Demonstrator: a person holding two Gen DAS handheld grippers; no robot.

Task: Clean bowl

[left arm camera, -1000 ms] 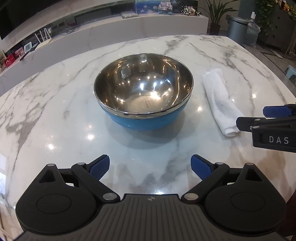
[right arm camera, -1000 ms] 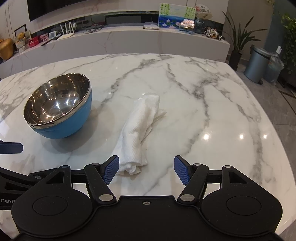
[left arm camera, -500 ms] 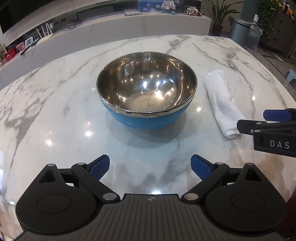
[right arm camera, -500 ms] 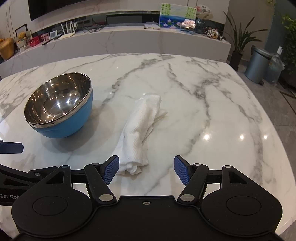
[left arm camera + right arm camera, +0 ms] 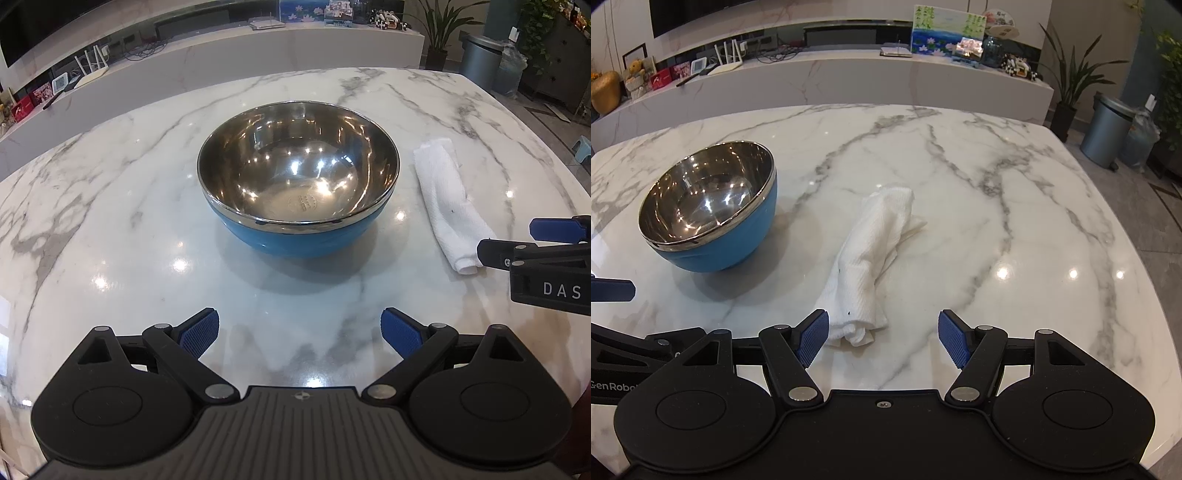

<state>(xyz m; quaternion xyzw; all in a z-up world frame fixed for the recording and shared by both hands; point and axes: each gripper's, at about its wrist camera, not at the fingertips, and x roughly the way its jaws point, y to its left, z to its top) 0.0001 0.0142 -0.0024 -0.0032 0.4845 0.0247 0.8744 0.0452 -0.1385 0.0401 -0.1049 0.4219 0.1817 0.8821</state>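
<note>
A blue bowl [image 5: 299,184] with a shiny steel inside stands upright on the marble table [image 5: 110,206]; the right wrist view has the bowl [image 5: 709,210] at the left. A rolled white cloth [image 5: 448,199] lies to its right, and in the right wrist view the cloth [image 5: 871,266] runs away from me. My left gripper [image 5: 300,334] hovers open in front of the bowl, nothing between its fingers. My right gripper [image 5: 882,338] is open just short of the cloth's near end, which lies close to its left finger [image 5: 812,338]. The right gripper's fingers [image 5: 554,230] also show at the left wrist view's right edge.
The table's right edge [image 5: 1137,236] drops to a grey floor with a bin [image 5: 1106,129] and potted plants [image 5: 1071,85]. A long white counter [image 5: 849,74] with small items runs behind the table.
The left wrist view has crept slightly closer to the bowl and a little left; the bowl sits slightly more central. Both grippers stay open and the cloth has not moved.
</note>
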